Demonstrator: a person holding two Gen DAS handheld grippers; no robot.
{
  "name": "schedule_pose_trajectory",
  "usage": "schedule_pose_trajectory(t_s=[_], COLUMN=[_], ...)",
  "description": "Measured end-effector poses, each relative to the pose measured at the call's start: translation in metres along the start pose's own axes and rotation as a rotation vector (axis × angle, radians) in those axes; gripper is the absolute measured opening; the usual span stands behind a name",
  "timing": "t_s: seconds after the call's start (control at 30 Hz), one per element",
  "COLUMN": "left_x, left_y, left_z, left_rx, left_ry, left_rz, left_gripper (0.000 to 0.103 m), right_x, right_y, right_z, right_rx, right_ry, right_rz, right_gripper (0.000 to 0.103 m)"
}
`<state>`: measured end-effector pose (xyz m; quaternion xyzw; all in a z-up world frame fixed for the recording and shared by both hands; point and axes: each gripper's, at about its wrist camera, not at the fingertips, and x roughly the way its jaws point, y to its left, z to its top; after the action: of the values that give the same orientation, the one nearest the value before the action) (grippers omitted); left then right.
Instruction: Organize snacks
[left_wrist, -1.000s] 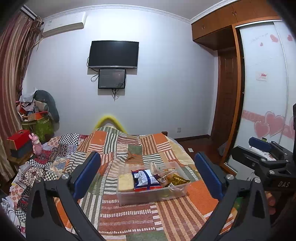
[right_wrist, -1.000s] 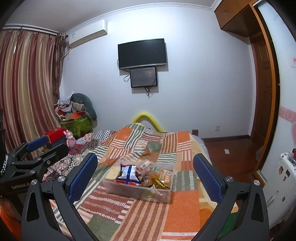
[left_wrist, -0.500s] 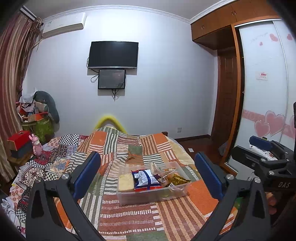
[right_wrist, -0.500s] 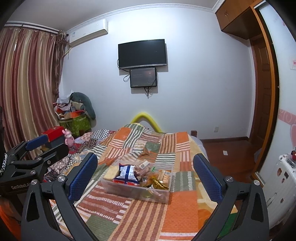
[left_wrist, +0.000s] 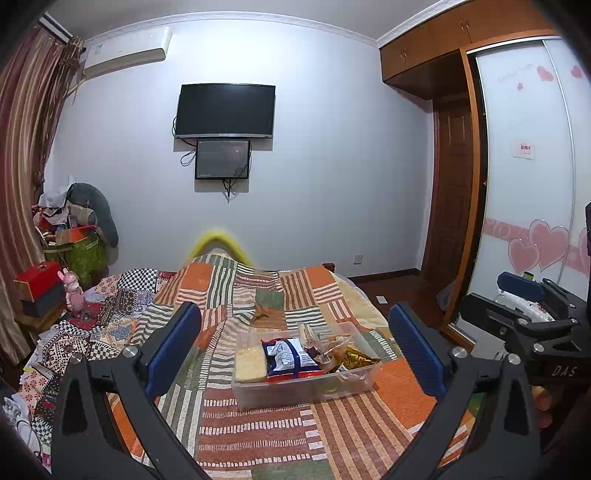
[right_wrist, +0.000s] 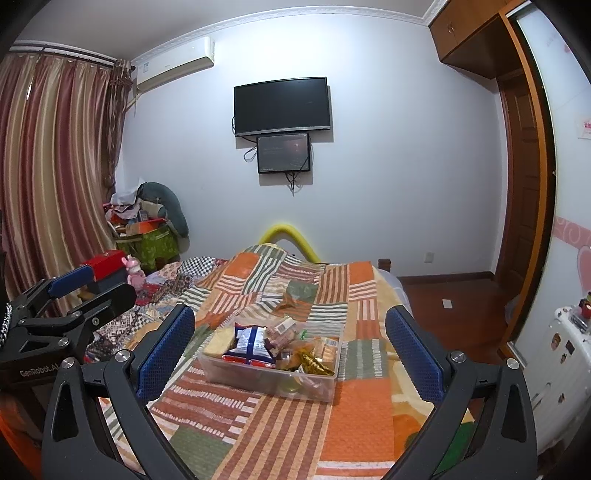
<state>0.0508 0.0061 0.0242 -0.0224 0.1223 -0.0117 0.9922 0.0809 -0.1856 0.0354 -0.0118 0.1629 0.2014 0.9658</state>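
Both left gripper (left_wrist: 293, 345) and right gripper (right_wrist: 290, 345) wide open, empty, hovering near clear bin (left_wrist: 295, 393) of seemingly mixed snacks (left_wrist: 288, 356) on bed (left_wrist: 351, 424).

Patchwork quilt (left_wrist: 258, 435) covered the bed; black television (left_wrist: 225, 110) hung on the wall; striped curtain (right_wrist: 55, 166); pink toy (left_wrist: 74, 295) at left.

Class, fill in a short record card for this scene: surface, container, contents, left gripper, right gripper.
surface: patchwork quilt on a bed
container: clear plastic bin resting on the quilt
contents: blue-and-white snack bag, pale yellow block, gold wrapper, other packets
left gripper: open, holding nothing, short of the bin
right gripper: open, holding nothing, short of the bin
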Motion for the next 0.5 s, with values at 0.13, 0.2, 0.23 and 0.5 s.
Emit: schedule_pose_trajectory(t_s=[0.13,0.2,0.23,0.5], left_x=[0.0012,0.0014,0.0015,0.0002], left_y=[-0.0013,-0.0017,-0.0018,0.0010], left_z=[-0.0011,-0.0012,-0.0011,-0.0016], left_rx=[0.004,0.007,0.006,0.000], left_ry=[0.009,0.011,0.010,0.017], left_rz=[-0.004,-0.004,-0.004,-0.044], left_gripper=[0.103,0.103,0.103,0.103], right_x=[0.0008,0.0008,0.0007,0.0009], right_y=[-0.0010,-0.0026,-0.0033,-0.0049], right_z=[0.0008,0.0009,0.0009,0.0012], right_rx=[0.002,0.007,0.009,0.011], right_ry=[0.005,0.005,0.006,0.007], right_rz=[-0.002,-0.002,-0.003,-0.004], right_gripper=[0.103,0.103,0.103,0.103])
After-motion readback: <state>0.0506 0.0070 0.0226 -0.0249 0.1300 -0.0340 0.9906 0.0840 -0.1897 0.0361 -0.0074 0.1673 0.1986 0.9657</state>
